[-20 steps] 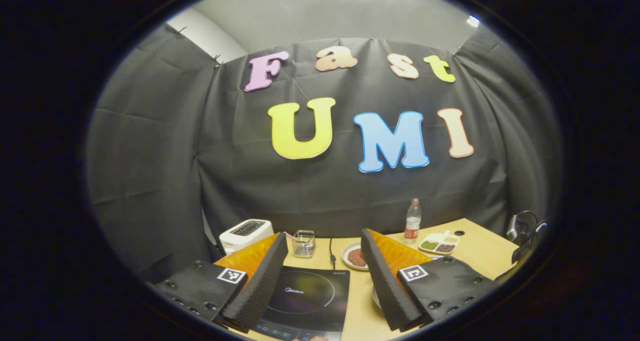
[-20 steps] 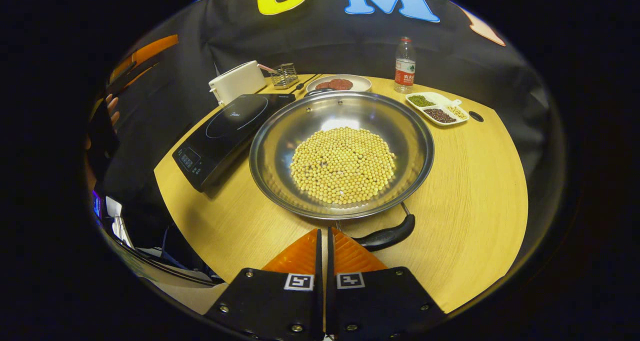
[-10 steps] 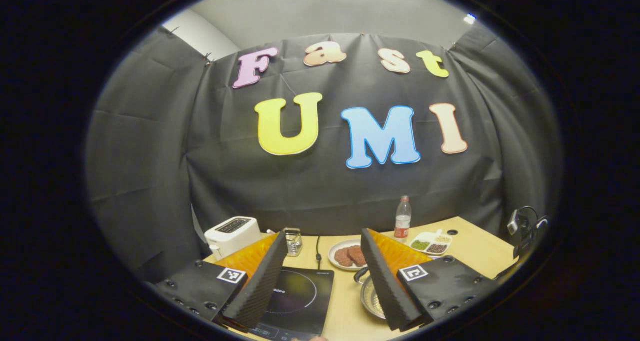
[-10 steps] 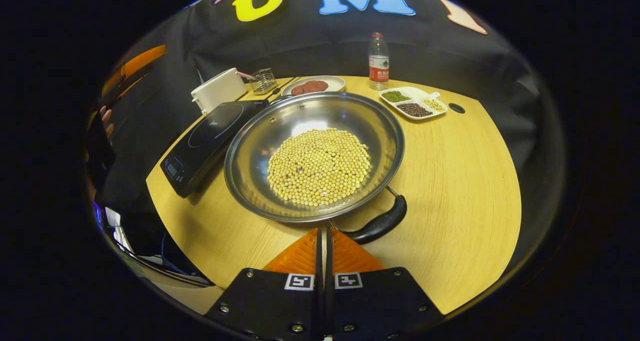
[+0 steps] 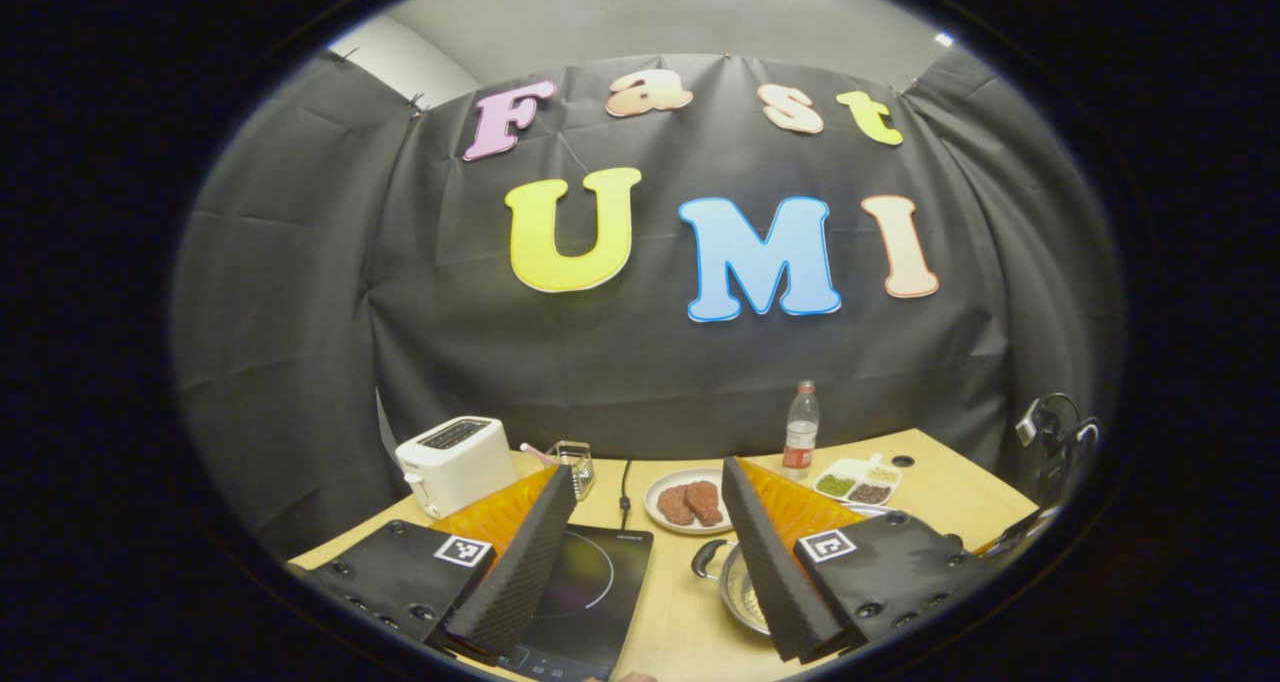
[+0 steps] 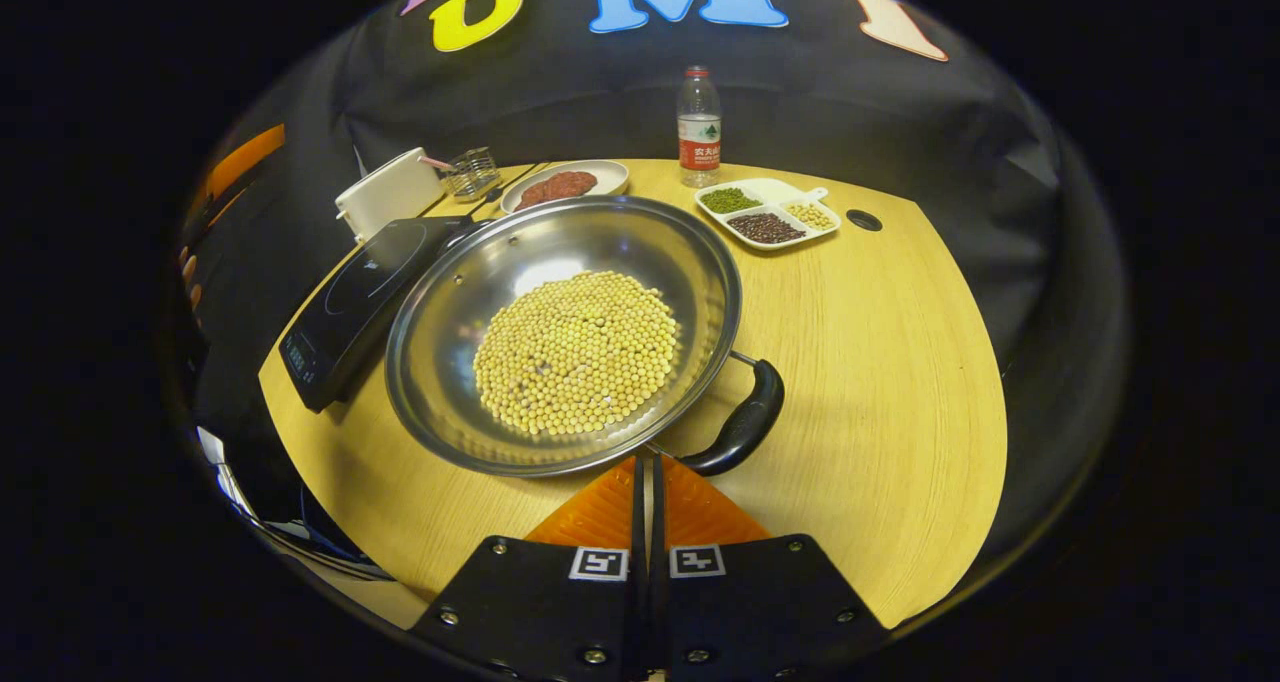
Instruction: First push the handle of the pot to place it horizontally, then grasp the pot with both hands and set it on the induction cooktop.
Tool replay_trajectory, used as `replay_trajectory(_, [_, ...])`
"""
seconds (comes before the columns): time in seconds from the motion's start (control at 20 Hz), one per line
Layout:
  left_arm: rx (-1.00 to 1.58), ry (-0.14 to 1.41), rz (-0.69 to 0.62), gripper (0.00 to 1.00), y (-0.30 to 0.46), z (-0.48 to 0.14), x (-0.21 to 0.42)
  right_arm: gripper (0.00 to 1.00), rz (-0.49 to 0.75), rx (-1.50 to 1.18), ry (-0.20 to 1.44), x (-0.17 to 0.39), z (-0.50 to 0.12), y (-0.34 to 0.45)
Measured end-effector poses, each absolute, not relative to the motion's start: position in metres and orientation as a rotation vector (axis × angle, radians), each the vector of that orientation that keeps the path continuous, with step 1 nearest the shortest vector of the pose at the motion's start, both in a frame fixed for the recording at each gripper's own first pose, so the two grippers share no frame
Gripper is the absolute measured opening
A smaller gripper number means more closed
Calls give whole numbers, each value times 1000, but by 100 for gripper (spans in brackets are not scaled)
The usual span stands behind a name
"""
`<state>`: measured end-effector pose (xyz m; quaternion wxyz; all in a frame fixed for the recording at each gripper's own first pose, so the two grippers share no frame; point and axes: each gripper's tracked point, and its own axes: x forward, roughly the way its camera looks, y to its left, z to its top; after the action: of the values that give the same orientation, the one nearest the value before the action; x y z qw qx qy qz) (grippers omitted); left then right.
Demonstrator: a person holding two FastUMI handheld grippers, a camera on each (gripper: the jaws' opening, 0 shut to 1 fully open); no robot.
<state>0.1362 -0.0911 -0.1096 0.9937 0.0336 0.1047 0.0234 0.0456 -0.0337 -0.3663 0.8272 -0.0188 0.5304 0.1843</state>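
Right gripper view: pot [image 6: 560,332] touching closed hand-held gripper [image 6: 648,477].

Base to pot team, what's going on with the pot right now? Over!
Right tongs shut, tips beside the pot handle. Left tongs open, above the cooktop. Pot of beans on the table, touching the cooktop's edge.

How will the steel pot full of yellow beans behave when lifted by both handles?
The shiny round steel pot looks rigid, so it shouldn't flex. The heap of loose yellow beans probably makes it fairly heavy, and they will likely slide to one side if it tilts. The curved black handle is smooth and rounded, so a pinch there might slip or let the pot swing.
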Motion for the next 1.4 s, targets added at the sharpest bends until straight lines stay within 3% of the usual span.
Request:
replay_trajectory(0.4, [78,258,58,93,-95,-133,139,1,259,-54,1058,90,-373,-58])
replay_trajectory(0.6, [82,273,46,99,-99,-144,144,1,212,-51,970,100,-355,-66])
replay_trajectory(0.65, [80,275,42,93,-99,-147,147,1,197,-42,941,103,-349,-68])
replay_trajectory(0.7, [76,279,37,96,-100,-152,149,3,179,-28,907,108,-342,-69])
replay_trajectory(0.8, [68,292,15,93,-104,-161,156,34,152,2,837,118,-327,-69])
replay_trajectory(0.9, [60,323,-18,93,-110,-176,164,88,123,21,784,129,-322,-70])
replay_trajectory(0.95, [54,346,-41,96,-114,-186,167,100,106,26,765,129,-317,-70])
replay_trajectory(1.0, [44,369,-59,100,-117,-197,171,100,95,31,758,132,-316,-70])
replay_trajectory(1.05, [34,392,-73,93,-120,-208,176,100,91,38,760,132,-318,-69])
replay_trajectory(1.1, [24,418,-85,96,-123,-220,178,100,87,41,768,133,-320,-68])
replay_trajectory(1.15, [17,441,-95,92,-125,-230,181,100,83,39,774,135,-324,-68])
replay_trajectory(1.25, [10,485,-120,100,-132,-249,186,100,77,32,779,138,-330,-68])
replay_trajectory(1.4, [22,544,-148,96,-139,-276,192,100,73,34,806,142,-342,-67])
